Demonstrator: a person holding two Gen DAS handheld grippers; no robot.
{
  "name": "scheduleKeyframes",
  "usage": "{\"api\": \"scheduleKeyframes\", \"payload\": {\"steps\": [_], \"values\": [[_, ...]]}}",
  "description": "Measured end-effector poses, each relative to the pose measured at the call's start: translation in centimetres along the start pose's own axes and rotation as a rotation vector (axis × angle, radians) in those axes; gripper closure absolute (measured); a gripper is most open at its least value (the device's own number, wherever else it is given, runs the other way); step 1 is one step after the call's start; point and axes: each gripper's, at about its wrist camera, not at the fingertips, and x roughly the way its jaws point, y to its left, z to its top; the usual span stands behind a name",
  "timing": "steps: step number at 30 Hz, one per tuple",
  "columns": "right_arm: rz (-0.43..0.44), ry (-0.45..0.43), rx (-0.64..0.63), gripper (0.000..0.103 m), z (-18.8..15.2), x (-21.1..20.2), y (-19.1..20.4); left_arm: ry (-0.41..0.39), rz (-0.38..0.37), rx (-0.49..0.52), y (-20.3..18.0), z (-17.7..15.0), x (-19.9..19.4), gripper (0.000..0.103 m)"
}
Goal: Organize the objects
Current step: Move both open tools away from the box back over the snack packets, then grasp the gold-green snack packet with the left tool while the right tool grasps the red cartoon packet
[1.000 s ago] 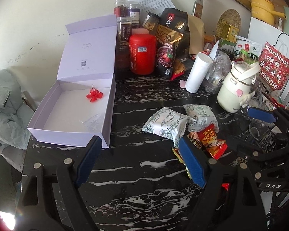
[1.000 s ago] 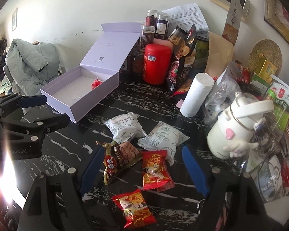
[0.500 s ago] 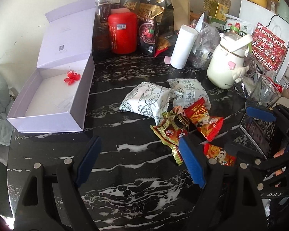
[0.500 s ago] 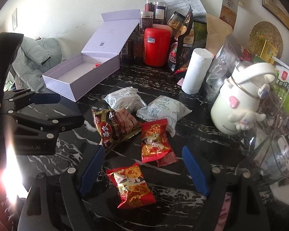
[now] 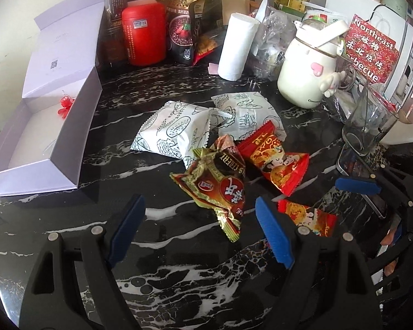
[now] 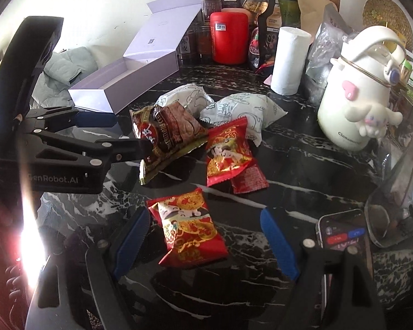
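Left gripper: low over the black marble table, pointing toward 12 o'clock, blue pads spread wide, nothing between them. The brown-gold snack packet lies just ahead of its right pad, toward 1 o'clock.

Right gripper: also low, tongs wide apart, straddling the near red packet without touching it. In this view the left gripper enters from 9 o'clock, body lettered "enRobot.AI", its tip at the brown-gold packet's edge; contact cannot be told.

Second red packet sits at 12 o'clock of the near one, overlapping a third, darker red one. Two white printed packets lie behind. Open lilac box at 10 o'clock holds a red flower-shaped trinket.

Legible: "Northeast" and "becue" on the red sign; "Cinna…" on the white jug. A phone lies at 4 o'clock.
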Motion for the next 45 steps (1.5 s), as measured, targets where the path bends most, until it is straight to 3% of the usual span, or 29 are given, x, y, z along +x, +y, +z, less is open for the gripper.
{"api": "scheduleKeyframes", "payload": {"steps": [8,15,21,23,29,37,45], "values": [[0.02,-0.001,-0.045,0.019,-0.9,1.4,0.8,0.004,0.006,0.048,-0.3,0.5,2.2,0.021],[-0.018,-0.006,-0.077,0.019,-1.6,2.1,0.9,0.014,0.007,0.124,-2.0,0.6,3.6,0.021],[-0.019,-0.027,-0.077,0.02,-1.9,2.1,0.9,0.04,-0.003,0.127,-2.3,0.7,4.9,0.022],[-0.011,-0.034,-0.066,0.023,-1.8,2.0,0.7,0.036,-0.017,0.117,-2.1,0.8,5.0,0.032],[-0.025,-0.049,-0.057,0.052,-1.9,1.6,0.5,0.028,-0.046,0.105,-2.3,0.9,5.1,0.061],[-0.019,-0.026,-0.049,0.059,-1.4,1.5,0.9,0.028,-0.054,0.111,-2.2,0.5,4.2,0.066],[-0.017,-0.026,-0.042,0.061,-0.8,0.5,1.4,0.027,-0.074,0.05,-0.5,0.1,1.9,0.066]]}}
